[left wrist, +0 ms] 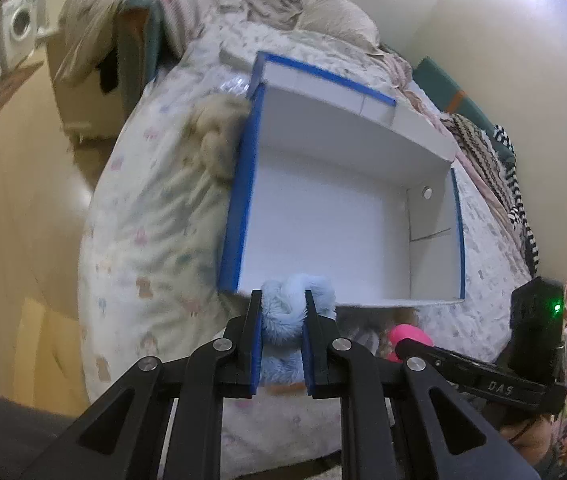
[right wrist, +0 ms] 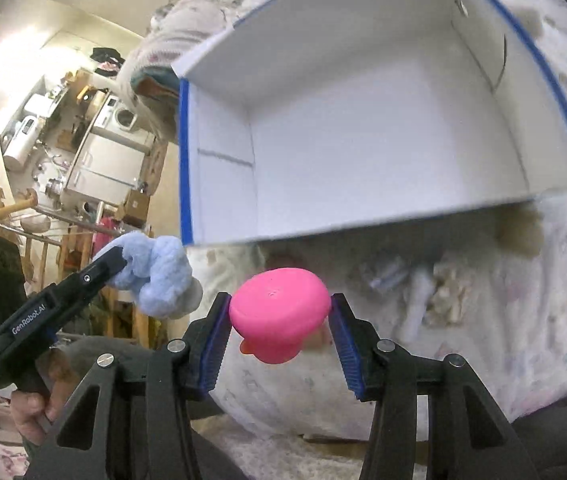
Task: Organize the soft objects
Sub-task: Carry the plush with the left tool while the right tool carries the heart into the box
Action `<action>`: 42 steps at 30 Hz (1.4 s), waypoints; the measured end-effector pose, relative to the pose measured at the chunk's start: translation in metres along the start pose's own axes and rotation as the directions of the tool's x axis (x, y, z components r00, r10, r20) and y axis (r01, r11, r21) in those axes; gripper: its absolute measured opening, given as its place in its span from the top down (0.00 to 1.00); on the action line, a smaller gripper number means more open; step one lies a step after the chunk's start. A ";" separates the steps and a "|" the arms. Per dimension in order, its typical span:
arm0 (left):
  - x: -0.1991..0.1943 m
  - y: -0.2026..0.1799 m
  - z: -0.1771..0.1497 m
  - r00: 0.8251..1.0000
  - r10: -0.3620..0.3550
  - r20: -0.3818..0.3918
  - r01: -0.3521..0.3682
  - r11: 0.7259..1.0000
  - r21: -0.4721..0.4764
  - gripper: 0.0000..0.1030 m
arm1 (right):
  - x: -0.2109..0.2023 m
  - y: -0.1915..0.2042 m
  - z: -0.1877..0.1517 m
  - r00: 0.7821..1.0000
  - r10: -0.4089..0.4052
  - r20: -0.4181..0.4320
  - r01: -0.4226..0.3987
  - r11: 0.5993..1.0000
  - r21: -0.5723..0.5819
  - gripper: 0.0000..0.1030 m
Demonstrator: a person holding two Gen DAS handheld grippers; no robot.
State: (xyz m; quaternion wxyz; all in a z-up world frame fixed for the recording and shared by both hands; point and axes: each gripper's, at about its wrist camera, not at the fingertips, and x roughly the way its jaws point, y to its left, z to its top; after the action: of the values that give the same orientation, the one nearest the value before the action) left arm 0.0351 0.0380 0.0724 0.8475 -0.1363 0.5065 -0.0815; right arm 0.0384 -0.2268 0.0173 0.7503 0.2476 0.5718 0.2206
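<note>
My left gripper (left wrist: 282,300) is shut on a fluffy light-blue soft toy (left wrist: 289,312) and holds it just before the near rim of a white box with blue edges (left wrist: 243,184) that lies open on the bed. The toy also shows in the right wrist view (right wrist: 159,276), held in the air left of the box (right wrist: 363,128). My right gripper (right wrist: 280,304) is shut on a pink squishy toy (right wrist: 279,312), held above the bedspread in front of the box. The pink toy peeks out in the left wrist view (left wrist: 407,340).
The box interior holds nothing. A beige plush (left wrist: 219,140) lies against the box's left side. Small pale items (right wrist: 423,292) lie on the patterned bedspread (left wrist: 151,220). Bedding and clothes (left wrist: 479,152) are piled at the bed's far end and right side. Kitchen furniture (right wrist: 95,152) stands beyond the bed.
</note>
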 end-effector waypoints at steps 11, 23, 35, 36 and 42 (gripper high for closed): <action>0.028 -0.038 0.051 0.999 0.042 0.004 -0.042 0.995 0.088 0.86 | -0.024 0.007 0.050 0.995 -0.042 0.091 0.045 0.998 -0.034 0.49; 0.093 -0.050 0.068 0.998 0.068 -0.017 -0.065 0.988 0.142 0.86 | 0.007 -0.031 0.091 0.989 -0.110 0.097 0.110 0.994 0.008 0.49; 0.144 -0.037 0.061 0.994 0.086 -0.067 -0.076 0.988 0.138 0.85 | 0.043 -0.050 0.090 0.981 -0.191 0.026 0.191 0.982 0.010 0.49; 0.147 -0.036 0.059 0.993 0.092 -0.070 -0.082 0.987 0.136 0.85 | 0.046 -0.049 0.090 0.980 -0.200 0.021 0.200 0.980 0.000 0.49; 0.160 -0.036 0.050 0.987 0.138 -0.078 -0.124 0.979 0.162 0.84 | 0.057 -0.049 0.086 0.972 -0.235 -0.014 0.234 0.972 -0.028 0.49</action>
State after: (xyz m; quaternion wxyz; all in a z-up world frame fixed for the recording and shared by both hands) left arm 0.1550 -0.0335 -0.0276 0.8357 -0.0318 0.5437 -0.0709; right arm 0.1386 -0.2405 -0.0371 0.7693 0.1666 0.6007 0.1401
